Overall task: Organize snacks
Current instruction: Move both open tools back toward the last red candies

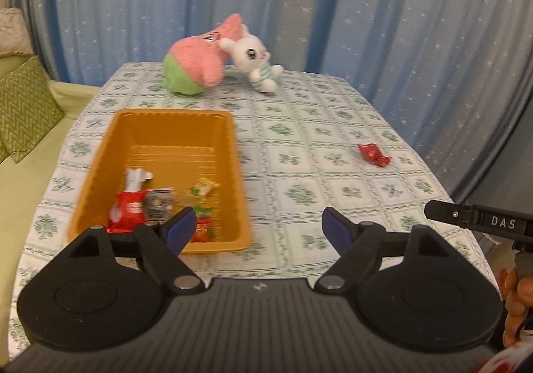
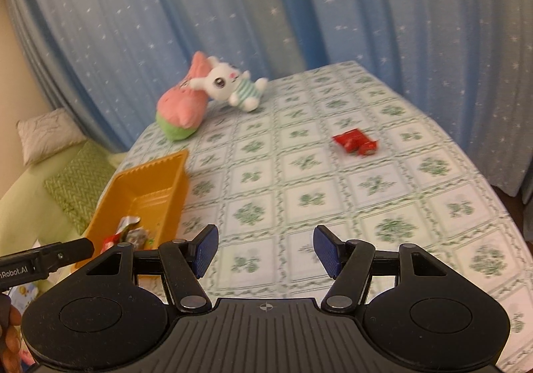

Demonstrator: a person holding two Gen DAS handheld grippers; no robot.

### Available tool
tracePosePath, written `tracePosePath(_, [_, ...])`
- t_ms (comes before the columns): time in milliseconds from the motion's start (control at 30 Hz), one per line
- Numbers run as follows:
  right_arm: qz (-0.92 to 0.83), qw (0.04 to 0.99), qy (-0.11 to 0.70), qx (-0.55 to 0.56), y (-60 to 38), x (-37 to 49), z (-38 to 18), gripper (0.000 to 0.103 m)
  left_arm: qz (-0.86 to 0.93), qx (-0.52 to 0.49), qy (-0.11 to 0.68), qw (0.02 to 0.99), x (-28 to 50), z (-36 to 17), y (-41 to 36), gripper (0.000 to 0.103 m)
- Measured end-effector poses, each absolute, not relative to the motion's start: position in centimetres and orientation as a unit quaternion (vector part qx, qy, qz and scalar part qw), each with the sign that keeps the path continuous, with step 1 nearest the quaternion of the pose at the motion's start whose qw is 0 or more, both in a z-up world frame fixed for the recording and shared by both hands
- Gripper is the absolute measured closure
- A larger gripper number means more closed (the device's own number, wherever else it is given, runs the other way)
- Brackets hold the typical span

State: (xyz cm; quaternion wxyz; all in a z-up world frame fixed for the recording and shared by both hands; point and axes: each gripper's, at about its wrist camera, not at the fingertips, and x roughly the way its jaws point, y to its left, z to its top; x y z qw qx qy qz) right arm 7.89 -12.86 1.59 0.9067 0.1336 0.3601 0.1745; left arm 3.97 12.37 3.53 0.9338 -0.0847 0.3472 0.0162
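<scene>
An orange tray [image 1: 173,126] sits on the left of the table and holds several snack packets, among them a red one [image 1: 128,209] and a yellow-green one [image 1: 203,188]. The tray also shows in the right wrist view [image 2: 166,169]. A red snack packet [image 1: 373,154] lies alone on the tablecloth at the right, seen too in the right wrist view [image 2: 356,141]. My left gripper [image 1: 258,229] is open and empty, above the table just right of the tray's near end. My right gripper [image 2: 266,248] is open and empty above the table's near middle.
A pink and green plush [image 1: 196,63] and a white bunny plush [image 1: 256,63] lie at the table's far edge. Blue starred curtains hang behind. A green sofa with cushions [image 1: 23,109] stands left of the table [image 1: 333,179].
</scene>
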Motion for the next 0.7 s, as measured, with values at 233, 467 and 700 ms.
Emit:
tracePosePath(233, [0.144,0.911,0.358,0.146,-16.4,8.0,1.4,0.040,-0.018,-0.080,0.347,0.934,5.8,3.4,9.2,0.019])
tracePosePath(467, [0.119,0.914,0.357,0.154,-19.1,8.6,0.9,0.040,-0.045,-0.068,0.350,0.933,8.2,3.1,6.5,0.019])
tracePosePath(700, [0.100,0.919,0.351,0.152,-20.8,10.1,0.3,0.040,-0.074,-0.041,0.350,0.933,11.1,2.9,4.0,0.019])
